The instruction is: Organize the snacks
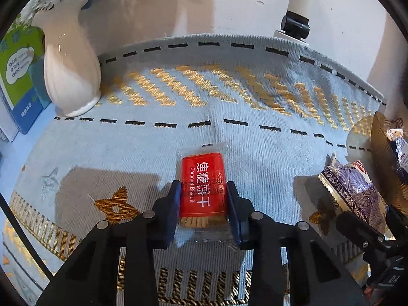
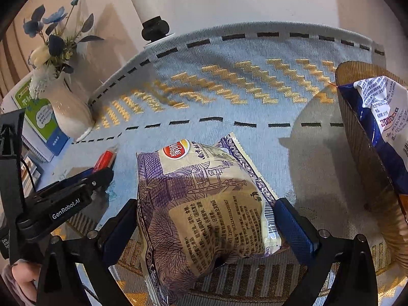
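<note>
Snacks: one red biscuit pack (image 1: 202,186), one purple bag (image 2: 201,211)

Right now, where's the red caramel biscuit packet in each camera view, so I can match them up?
Left wrist view: red caramel biscuit packet low centre, between the left gripper pads.
Right wrist view: red caramel biscuit packet left of centre, ahead of the left gripper, seen edge-on.
Shared landmark: white vase, far left in both.

Two close eyes over my tongs

Each camera rides a gripper, looking steeply down along its fingers, close over the blue cloth (image 1: 255,97). Both catch the white vase (image 1: 68,71), my red biscuit pack (image 2: 104,160) and the purple bag (image 1: 357,191)
</note>
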A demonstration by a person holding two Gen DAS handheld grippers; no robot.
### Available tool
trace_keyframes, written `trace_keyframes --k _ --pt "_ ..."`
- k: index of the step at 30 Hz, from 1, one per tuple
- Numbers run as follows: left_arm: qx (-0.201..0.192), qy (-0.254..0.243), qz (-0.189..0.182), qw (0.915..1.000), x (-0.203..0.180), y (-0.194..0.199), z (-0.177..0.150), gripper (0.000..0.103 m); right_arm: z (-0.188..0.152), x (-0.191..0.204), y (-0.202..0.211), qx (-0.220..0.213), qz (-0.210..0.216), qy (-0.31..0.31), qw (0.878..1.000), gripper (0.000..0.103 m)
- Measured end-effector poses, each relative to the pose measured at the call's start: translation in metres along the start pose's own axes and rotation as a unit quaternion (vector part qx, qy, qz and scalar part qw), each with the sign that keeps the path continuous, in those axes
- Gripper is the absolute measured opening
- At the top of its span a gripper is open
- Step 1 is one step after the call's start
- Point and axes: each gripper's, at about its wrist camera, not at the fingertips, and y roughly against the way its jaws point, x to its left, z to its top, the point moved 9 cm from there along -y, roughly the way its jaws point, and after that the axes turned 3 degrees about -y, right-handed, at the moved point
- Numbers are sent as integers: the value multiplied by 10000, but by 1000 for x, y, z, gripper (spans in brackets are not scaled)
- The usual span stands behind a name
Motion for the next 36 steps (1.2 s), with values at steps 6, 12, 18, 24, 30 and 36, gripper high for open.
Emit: trace_keyframes --k 6,12,18,24,30,36 --pt "-96 299 -239 9992 12 4 -2 31 2 -3 9 -254 468 -347 9980 77" --pt "-536 508 -326 9967 25 22 0 31 6 -6 19 -505 879 -647 9927 70" --pt "-920 468 -235 9944 21 42 4 31 10 10 40 -965 1258 -488 9861 70" --pt "-894 133 27 9959 6 48 15 31 28 19 83 -1502 1770 -550 9711 70" --pt "-911 -45 -438 9949 -57 91 53 31 61 2 146 -2070 1624 -495 9635 70" --pt "-1103 -695 -1138 9849 -164 122 104 31 107 -59 185 -2172 1047 -369 9698 70"
